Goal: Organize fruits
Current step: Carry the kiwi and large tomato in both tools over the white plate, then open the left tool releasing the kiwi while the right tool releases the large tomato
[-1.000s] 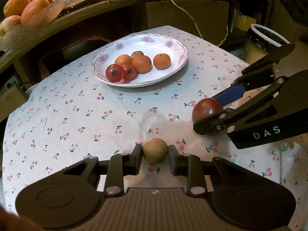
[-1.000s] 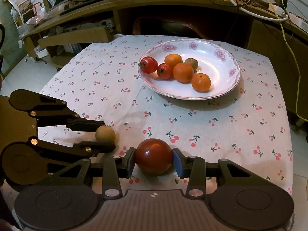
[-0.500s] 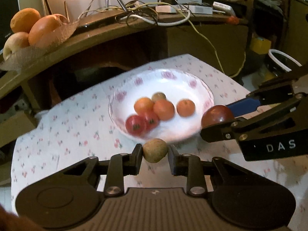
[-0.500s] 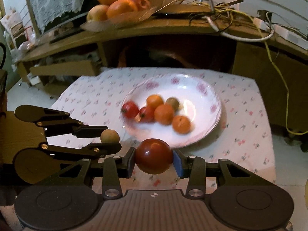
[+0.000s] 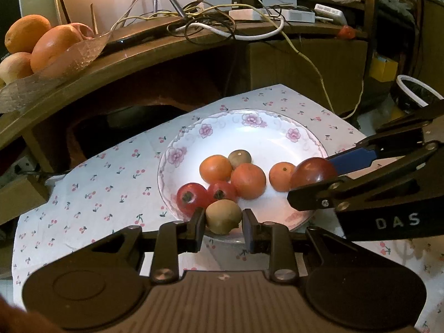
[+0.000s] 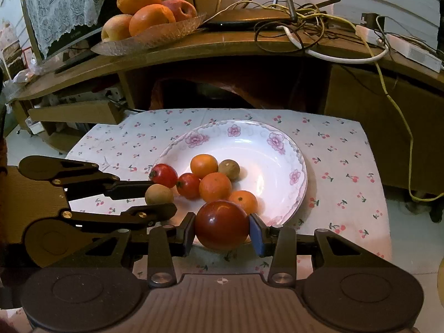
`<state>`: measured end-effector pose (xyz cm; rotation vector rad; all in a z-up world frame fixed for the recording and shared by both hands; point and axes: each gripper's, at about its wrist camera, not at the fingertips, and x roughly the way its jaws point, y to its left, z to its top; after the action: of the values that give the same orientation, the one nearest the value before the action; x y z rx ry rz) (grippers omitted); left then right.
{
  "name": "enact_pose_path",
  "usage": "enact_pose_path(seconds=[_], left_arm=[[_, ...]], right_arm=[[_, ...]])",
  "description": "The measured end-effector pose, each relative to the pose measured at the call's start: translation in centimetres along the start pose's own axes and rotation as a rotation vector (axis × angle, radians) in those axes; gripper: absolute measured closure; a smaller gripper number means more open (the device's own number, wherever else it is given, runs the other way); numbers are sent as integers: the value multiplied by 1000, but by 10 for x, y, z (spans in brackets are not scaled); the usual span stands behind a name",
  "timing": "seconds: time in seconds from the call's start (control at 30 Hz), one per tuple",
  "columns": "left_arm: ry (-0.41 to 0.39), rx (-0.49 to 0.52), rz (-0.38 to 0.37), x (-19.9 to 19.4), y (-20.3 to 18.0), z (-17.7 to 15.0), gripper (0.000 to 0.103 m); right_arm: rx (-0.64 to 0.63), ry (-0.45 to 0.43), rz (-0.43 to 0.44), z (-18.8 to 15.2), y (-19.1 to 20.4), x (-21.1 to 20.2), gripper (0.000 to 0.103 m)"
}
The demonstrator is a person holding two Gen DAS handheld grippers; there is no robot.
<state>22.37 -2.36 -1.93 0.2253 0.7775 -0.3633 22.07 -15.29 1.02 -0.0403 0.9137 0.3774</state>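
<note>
Six fruits on plate (image 6: 299, 166); left gripper (image 5: 223, 219) clamps kiwi (image 5: 223, 216), right gripper (image 6: 222, 226) clamps tomato (image 6: 222, 224), prob. over rim, both unreleased.

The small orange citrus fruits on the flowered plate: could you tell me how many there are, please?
3. One orange fruit sits at the back beside a brownish fruit, one in the middle of the plate, and one nearest, partly hidden behind the dark red fruit in the right gripper.
</note>
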Motion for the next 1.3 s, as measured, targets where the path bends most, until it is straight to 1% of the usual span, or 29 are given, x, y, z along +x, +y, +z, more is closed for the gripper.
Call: enact_pose_path(seconds=[0.23, 0.53, 0.73, 0.8, 0.97, 1.1, 1.17, 1.3], left_arm=[[9, -1, 8, 13, 1, 4, 69], [7, -18, 20, 16, 3, 8, 69], [-3, -19, 26, 12, 4, 10, 67], [-4, -25, 31, 11, 5, 11, 66], [-16, -36, 38, 2, 6, 12, 65], [-26, -49, 51, -5, 5, 12, 61], [-25, -52, 63, -9, 3, 11, 60], [-16, -60, 82, -17, -2, 6, 54]], right_arm=[[-11, 15, -13, 5, -7, 16, 61], [-3, 1, -17, 10, -11, 22, 59], [0, -4, -12, 10, -11, 20, 57], [3, -20, -9, 12, -12, 16, 54], [24, -54, -18, 15, -18, 6, 54], [43, -72, -38, 16, -23, -3, 54], [46, -70, -46, 15, -25, -5, 54], [45, -62, -62, 12, -25, -10, 54]])
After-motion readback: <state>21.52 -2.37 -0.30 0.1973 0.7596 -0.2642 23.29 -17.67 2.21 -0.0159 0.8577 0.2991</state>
